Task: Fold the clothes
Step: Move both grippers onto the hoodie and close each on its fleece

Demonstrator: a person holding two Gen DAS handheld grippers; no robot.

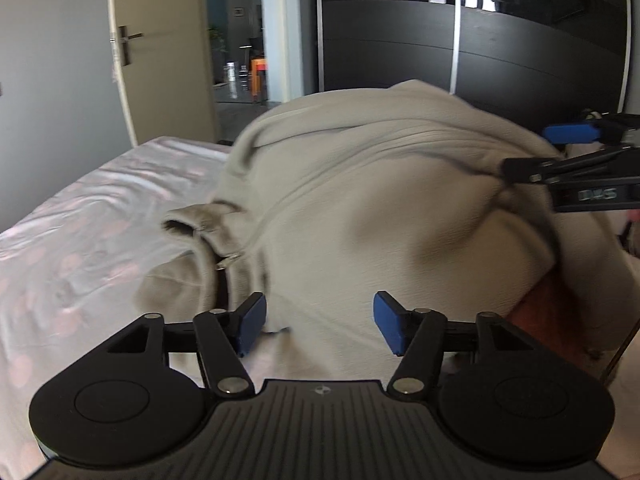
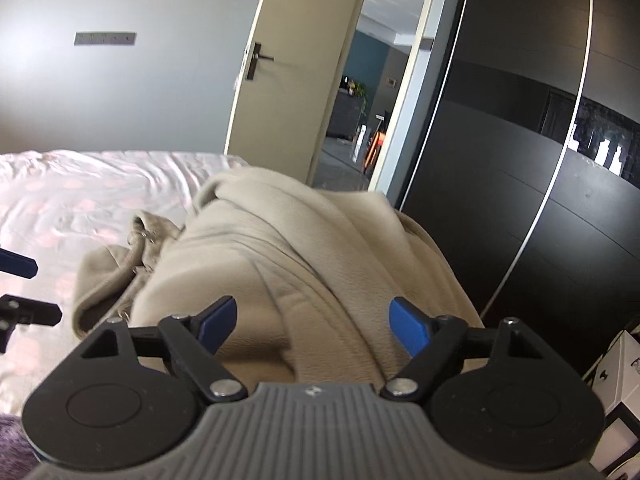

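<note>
A beige zip-up hooded jacket (image 1: 360, 208) lies heaped on the bed; its zipper pull (image 1: 228, 260) and bunched collar sit at its left. My left gripper (image 1: 320, 326) is open at the jacket's near hem. Cloth lies between its blue pads (image 1: 252, 324), but they do not press on it. My right gripper (image 1: 528, 150) reaches in from the right at the top of the heap, jaws apart. In the right wrist view the right gripper (image 2: 314, 326) is open over the jacket (image 2: 304, 264), its pads clear of the cloth. The left gripper (image 2: 24, 288) shows at that view's left edge.
The bed has a white sheet with pink dots (image 1: 80, 240). Behind it are an open cream door (image 2: 280, 80) and a dark wardrobe (image 2: 520, 160). Something orange-brown (image 1: 540, 304) shows under the jacket's right side. White boxes (image 2: 616, 380) stand low at the right.
</note>
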